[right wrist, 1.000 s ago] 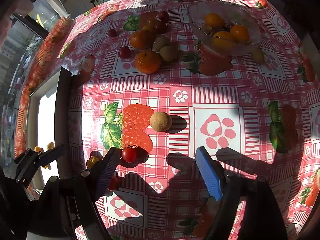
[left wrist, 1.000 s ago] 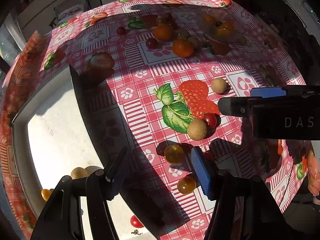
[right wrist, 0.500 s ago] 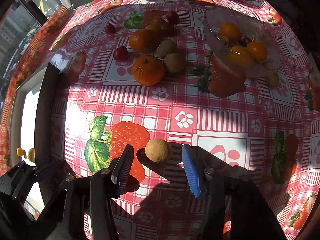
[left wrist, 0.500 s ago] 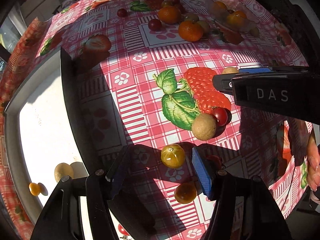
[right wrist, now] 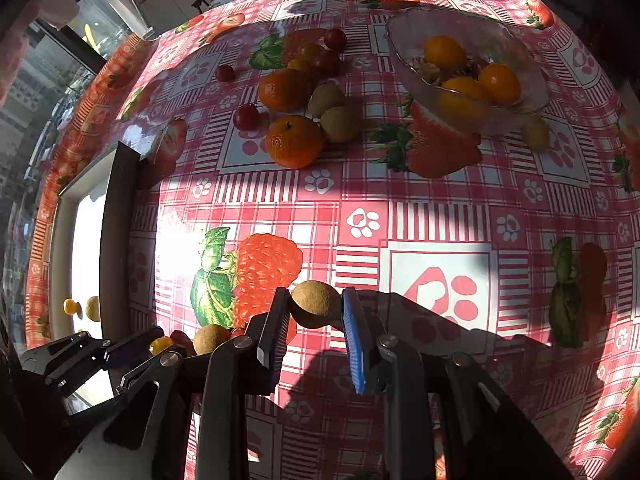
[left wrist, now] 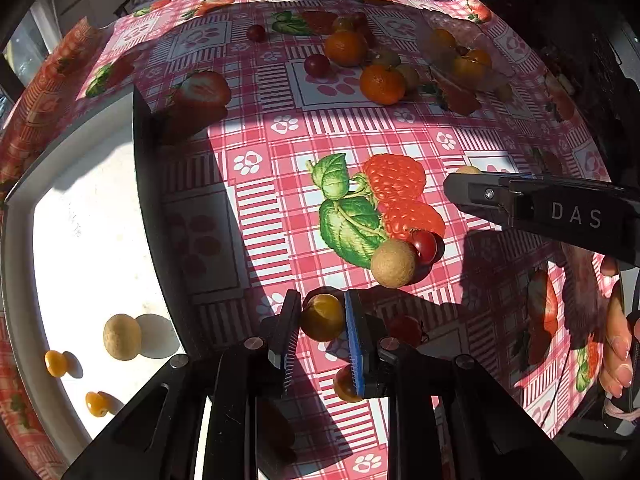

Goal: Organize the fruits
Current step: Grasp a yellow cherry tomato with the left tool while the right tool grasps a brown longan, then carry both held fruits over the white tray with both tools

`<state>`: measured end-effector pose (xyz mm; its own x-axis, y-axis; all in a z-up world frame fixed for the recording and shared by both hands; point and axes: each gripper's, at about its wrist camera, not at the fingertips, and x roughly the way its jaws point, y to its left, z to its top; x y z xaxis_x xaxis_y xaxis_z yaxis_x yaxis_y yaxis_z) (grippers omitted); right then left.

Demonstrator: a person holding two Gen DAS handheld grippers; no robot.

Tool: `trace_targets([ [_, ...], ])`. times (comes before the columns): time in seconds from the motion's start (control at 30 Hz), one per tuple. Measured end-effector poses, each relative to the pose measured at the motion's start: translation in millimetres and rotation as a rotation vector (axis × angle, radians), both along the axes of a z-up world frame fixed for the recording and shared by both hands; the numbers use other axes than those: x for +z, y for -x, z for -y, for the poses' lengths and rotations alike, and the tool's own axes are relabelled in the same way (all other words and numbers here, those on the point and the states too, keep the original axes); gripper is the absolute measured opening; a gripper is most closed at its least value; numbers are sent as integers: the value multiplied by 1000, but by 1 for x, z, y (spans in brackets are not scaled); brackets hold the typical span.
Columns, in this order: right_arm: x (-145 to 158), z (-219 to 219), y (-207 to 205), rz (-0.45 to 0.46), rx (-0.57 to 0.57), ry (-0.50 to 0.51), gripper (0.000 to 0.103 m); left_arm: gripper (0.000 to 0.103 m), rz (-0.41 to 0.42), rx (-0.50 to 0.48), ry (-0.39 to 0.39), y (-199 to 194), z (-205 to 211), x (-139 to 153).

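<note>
My left gripper (left wrist: 320,320) is shut on a yellow cherry tomato (left wrist: 322,317) on the strawberry-print tablecloth. My right gripper (right wrist: 314,308) is shut on a tan longan (right wrist: 314,304); its finger also shows in the left wrist view (left wrist: 480,196). Another longan (left wrist: 393,263) and a red cherry tomato (left wrist: 425,244) lie together just ahead of the left gripper. An orange-yellow tomato (left wrist: 345,384) lies under the left gripper's blue pad.
A white tray (left wrist: 24,280) on the left holds a longan (left wrist: 122,336) and two small yellow tomatoes (left wrist: 56,363). A glass bowl (right wrist: 404,60) with orange fruits stands at the far right. Mandarins (right wrist: 294,142), longans and red tomatoes lie at the far middle.
Both grippers have closed: the left on the yellow tomato, the right on the tan longan. Both moved slightly forward and down.
</note>
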<state>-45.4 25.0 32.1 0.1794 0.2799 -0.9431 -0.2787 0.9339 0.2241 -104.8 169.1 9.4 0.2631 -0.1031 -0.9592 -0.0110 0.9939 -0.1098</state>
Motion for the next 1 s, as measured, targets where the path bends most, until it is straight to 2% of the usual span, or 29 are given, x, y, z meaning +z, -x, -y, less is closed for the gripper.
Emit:
trace_targets([
  [0.2, 12, 3, 11, -9, -1, -23, 29, 24, 36, 20, 16, 4, -14, 20],
  [0.43, 24, -13, 18, -13, 29, -39, 29, 24, 74, 74, 20, 6, -33, 33],
  [0.73, 36, -53, 25, -5, 109, -56, 29, 24, 90, 149, 1, 21, -70, 42],
  [1.0, 46, -110, 32, -1, 209, -89, 29, 24, 107, 241, -42, 38, -119, 49],
])
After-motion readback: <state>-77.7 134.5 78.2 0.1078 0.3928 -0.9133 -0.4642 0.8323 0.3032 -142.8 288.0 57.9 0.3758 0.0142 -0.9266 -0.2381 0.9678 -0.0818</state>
